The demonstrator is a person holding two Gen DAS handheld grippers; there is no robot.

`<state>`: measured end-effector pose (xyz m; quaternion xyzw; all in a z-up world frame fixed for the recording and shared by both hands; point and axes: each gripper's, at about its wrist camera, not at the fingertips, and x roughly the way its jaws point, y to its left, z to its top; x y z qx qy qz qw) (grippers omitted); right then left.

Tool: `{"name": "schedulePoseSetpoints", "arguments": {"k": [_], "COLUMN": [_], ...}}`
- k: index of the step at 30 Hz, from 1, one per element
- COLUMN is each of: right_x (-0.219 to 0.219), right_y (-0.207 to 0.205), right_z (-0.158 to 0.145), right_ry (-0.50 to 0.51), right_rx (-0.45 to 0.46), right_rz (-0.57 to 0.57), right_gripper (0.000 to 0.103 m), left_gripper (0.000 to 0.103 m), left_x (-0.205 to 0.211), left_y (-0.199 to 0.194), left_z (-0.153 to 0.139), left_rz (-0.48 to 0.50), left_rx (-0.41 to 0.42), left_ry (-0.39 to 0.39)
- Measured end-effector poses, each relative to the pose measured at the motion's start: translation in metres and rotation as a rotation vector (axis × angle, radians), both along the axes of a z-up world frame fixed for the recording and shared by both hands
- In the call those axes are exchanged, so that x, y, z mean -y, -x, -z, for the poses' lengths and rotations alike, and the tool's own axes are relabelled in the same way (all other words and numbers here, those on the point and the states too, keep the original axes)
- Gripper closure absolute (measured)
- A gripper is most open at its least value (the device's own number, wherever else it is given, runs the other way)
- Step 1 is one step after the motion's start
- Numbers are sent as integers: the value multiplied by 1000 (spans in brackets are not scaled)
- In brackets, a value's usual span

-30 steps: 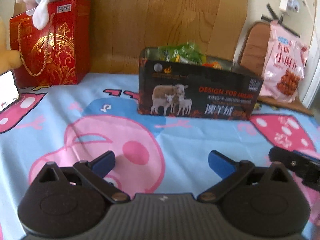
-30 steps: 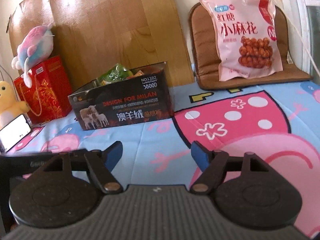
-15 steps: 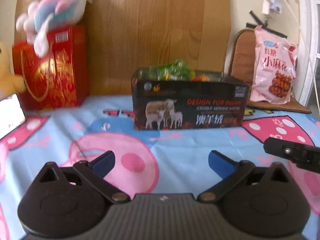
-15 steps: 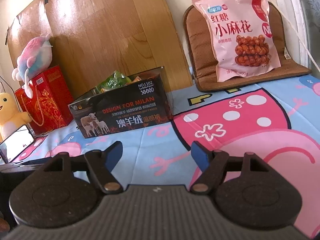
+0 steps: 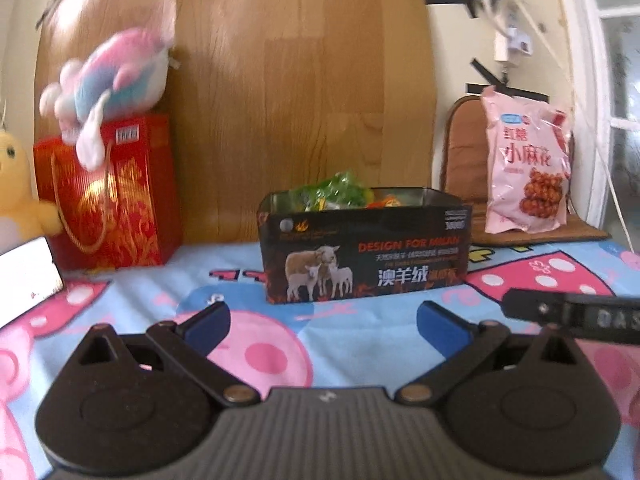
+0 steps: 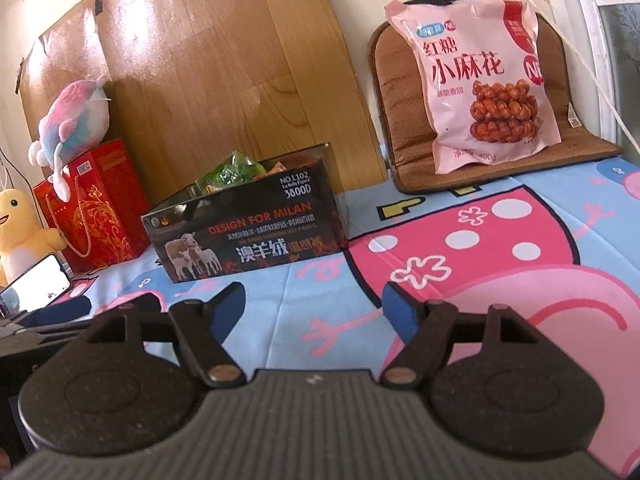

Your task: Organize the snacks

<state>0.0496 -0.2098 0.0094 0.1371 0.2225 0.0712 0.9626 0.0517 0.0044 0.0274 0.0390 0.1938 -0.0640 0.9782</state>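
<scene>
A black box [image 5: 364, 252] printed with sheep stands on the cartoon sheet, holding green and orange snack packets [image 5: 340, 192]; in the right wrist view the same box [image 6: 248, 232] sits left of centre. A big pink snack bag [image 6: 480, 88] leans upright on a brown cushion [image 6: 400, 128] at the back right, also seen as the pink bag [image 5: 524, 168] in the left wrist view. My left gripper [image 5: 322, 322] is open and holds nothing, short of the box. My right gripper [image 6: 314, 300] is open and holds nothing too, well in front of box and bag.
A red gift bag [image 5: 104, 192] with a plush toy [image 5: 112, 76] on top stands at the back left, beside a yellow plush [image 6: 16, 232] and a lit phone [image 6: 38, 282]. A wooden board [image 5: 296, 92] leans on the wall. The right gripper's finger [image 5: 568, 314] shows at the left view's right edge.
The left wrist view has swung and levelled: box and pink bag sit higher and more upright, the red bag further in. The right view has barely shifted. Both grippers stay open.
</scene>
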Motion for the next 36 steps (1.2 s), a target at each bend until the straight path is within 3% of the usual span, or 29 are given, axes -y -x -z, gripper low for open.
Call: {"name": "schedulePoseSetpoints", "arguments": {"k": [6, 11, 22, 36], "right_x": [-1, -1, -2, -5], "right_y": [3, 3, 6, 4], "right_z": [-1, -1, -2, -1], "right_ry": [8, 6, 10, 38], "right_rx": [20, 22, 30, 8], "right_rz": [-3, -3, -5, -8], "right_gripper": [25, 24, 23, 23], "left_gripper": [0, 0, 0, 0], "left_x": [9, 2, -12, -6], "left_y": [-4, -5, -9, -13], "left_z": [4, 5, 3, 5], "left_rz": [-65, -98, -73, -80], "left_rx": [-50, -63, -78, -104], "left_ry": [-85, -53, 28, -14]}}
